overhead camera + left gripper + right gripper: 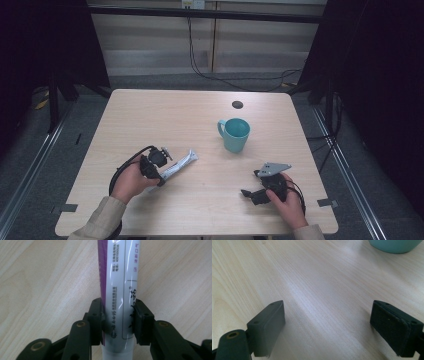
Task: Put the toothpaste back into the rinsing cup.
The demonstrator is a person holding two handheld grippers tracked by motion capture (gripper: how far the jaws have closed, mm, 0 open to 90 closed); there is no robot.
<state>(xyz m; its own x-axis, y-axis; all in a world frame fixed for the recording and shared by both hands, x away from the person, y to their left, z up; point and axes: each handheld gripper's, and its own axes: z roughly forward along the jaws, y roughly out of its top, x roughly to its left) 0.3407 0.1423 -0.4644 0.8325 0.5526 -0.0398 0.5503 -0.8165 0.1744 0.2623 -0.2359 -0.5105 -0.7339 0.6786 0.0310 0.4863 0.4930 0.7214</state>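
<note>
A white and purple toothpaste tube (181, 163) lies on the wooden table (165, 115), left of centre. My left gripper (161, 173) holds its near end. In the left gripper view the two black pads (97, 315) press on both sides of the tube (120, 277), close to its cap end. A teal mug (235, 135) stands upright at the middle right, handle to the left. My right gripper (250, 193) rests low at the front right, pointing left, open; in the right gripper view its jaws (327, 322) stand wide apart over bare wood, with the mug's base (395, 245) far ahead.
A small dark round hole (237, 104) marks the table behind the mug. Cables hang along the back wall beyond the far edge. Dark frames and rails flank the table on both sides. Bare wood lies between the two grippers.
</note>
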